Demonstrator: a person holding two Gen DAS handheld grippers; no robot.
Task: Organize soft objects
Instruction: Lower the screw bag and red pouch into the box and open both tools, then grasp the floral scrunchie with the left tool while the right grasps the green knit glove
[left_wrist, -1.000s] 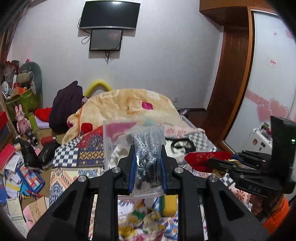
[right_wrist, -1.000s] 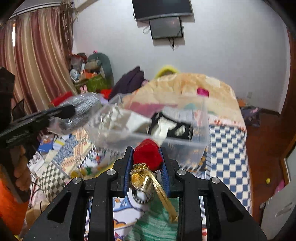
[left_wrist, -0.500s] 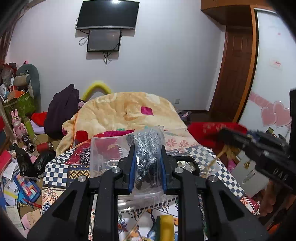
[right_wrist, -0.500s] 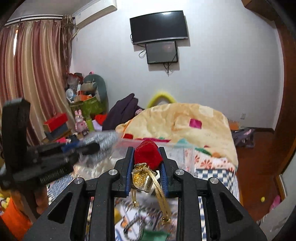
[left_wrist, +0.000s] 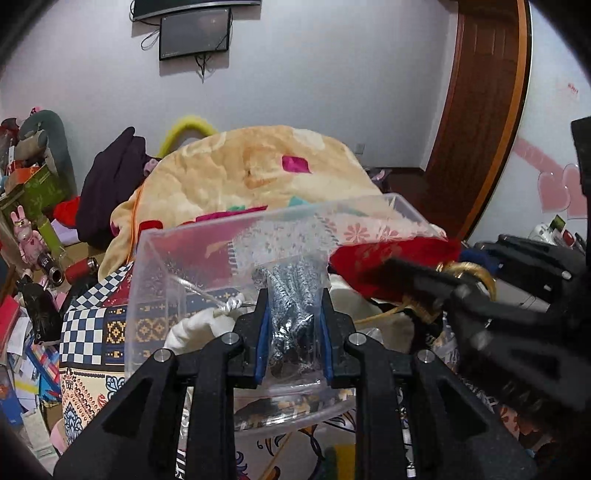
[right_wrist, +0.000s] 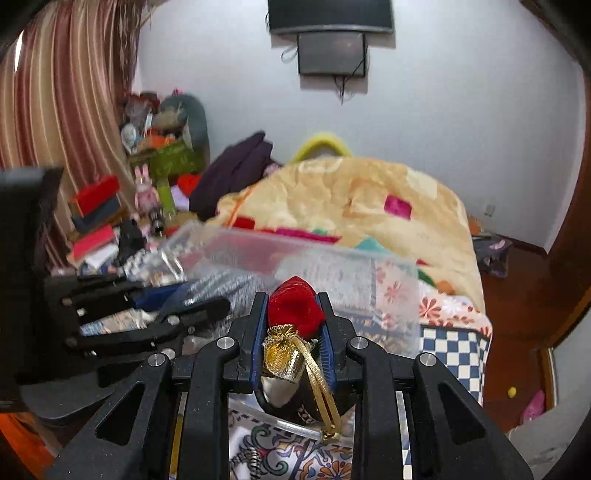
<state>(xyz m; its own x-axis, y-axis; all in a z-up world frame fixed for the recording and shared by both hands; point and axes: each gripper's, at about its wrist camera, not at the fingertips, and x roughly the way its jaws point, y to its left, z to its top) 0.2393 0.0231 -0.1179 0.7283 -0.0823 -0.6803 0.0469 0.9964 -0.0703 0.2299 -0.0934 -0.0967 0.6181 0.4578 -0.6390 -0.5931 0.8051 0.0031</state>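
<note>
My left gripper is shut on a clear plastic bag of silver-grey tinsel and holds it over the near side of a clear plastic bin. My right gripper is shut on a red pouch with a gold tie and cord, at the bin. The red pouch also shows in the left wrist view, over the bin's right side, with the right gripper beside it. The left gripper shows at the left in the right wrist view. White soft items lie in the bin.
The bin stands on a bed with a patterned checkered quilt. A beige blanket heap lies behind it. Cluttered boxes and toys are at the left. A wooden door is at the right.
Both grippers came down and forward to the bin, so it now fills the near view. They stand closer together. Both still hold their items.
</note>
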